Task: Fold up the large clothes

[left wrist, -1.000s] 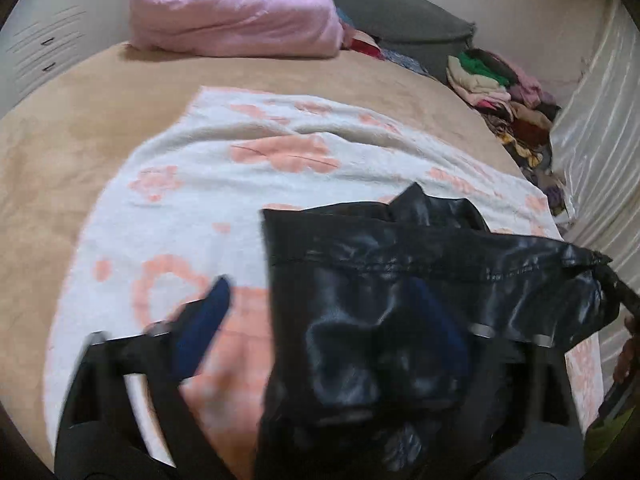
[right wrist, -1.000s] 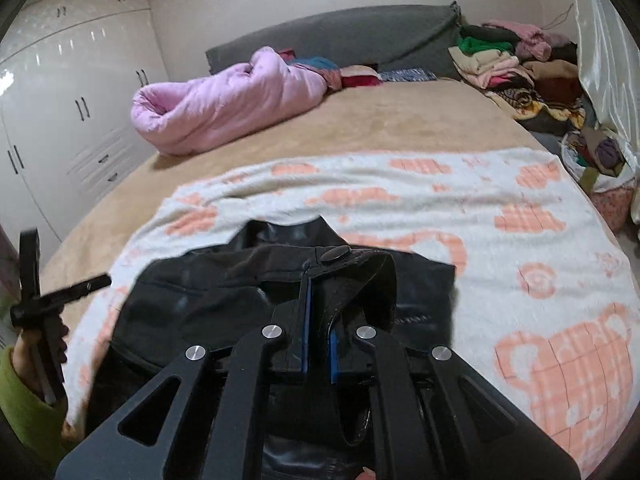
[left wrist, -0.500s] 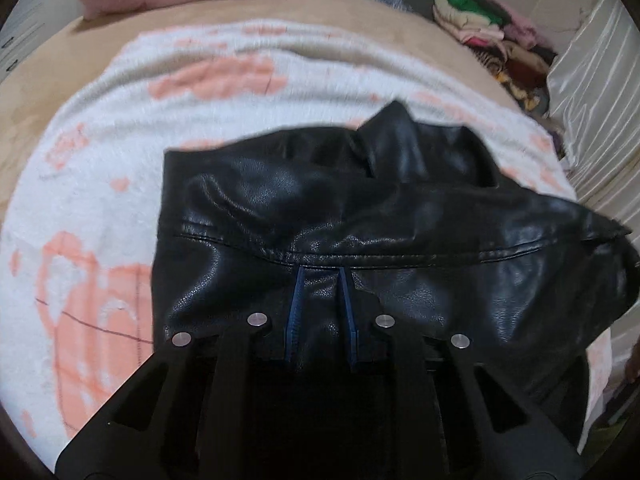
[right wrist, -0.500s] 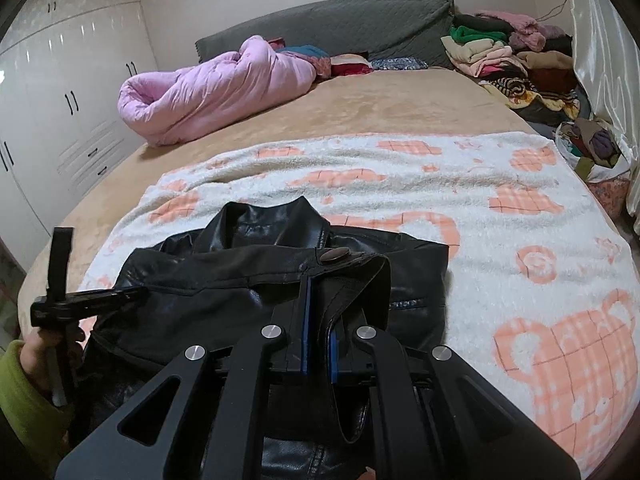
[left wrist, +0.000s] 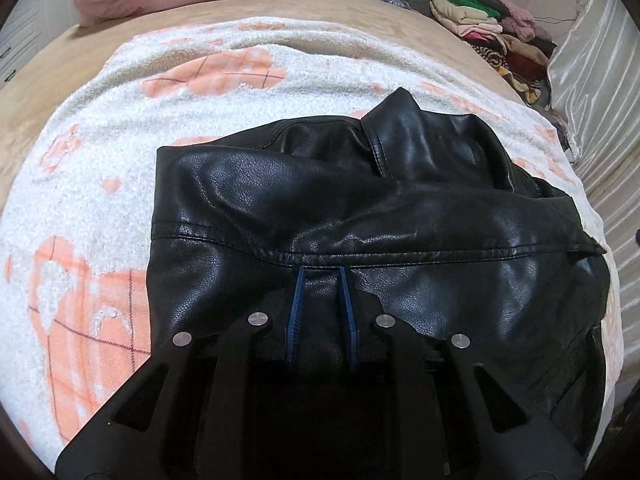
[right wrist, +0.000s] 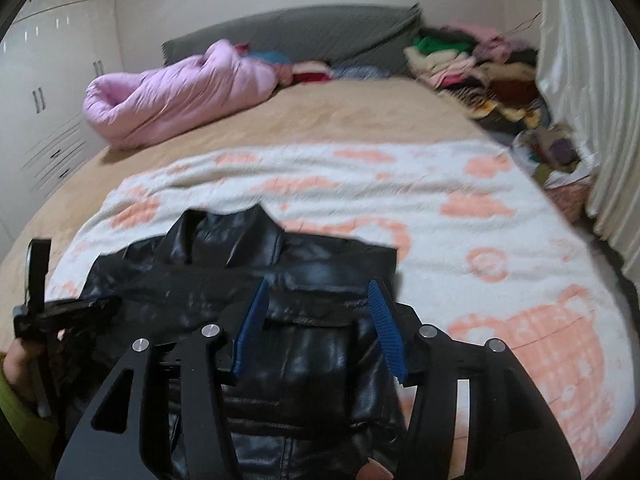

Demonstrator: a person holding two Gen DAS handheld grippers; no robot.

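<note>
Black leather jacket point(left wrist: 360, 216): lies crumpled on the white blanket with orange print point(left wrist: 92, 184), at the near end of the bed point(right wrist: 360, 120); collar point(left wrist: 396, 128) stands up on the far side; a stitched seam runs across the near fold.

Left gripper point(left wrist: 322, 276): blue fingers point(left wrist: 295, 312) drawn close together, pinching a fold of the jacket just below the stitched seam. In the right wrist view the same gripper point(right wrist: 60, 312) appears at the left edge, held in a hand point(right wrist: 16, 360) with a green sleeve, and a bunch of leather is at its tip.

Right gripper point(right wrist: 320, 292): blue ribbed fingers point(right wrist: 386, 328) spread wide apart, nothing between them; poised over the middle of the jacket point(right wrist: 280, 320). Whether they touch the leather cannot be told. View is motion-blurred.

Surroundings: tan bedcover point(right wrist: 340, 120) under the blanket; rolled pink quilt point(right wrist: 176, 92) at the far left of the bed; grey headboard point(right wrist: 304, 36); heap of mixed clothes point(right wrist: 472, 64) at the far right; pale curtain point(right wrist: 580, 80) along the right side; white wardrobe point(right wrist: 48, 80) on the left.
</note>
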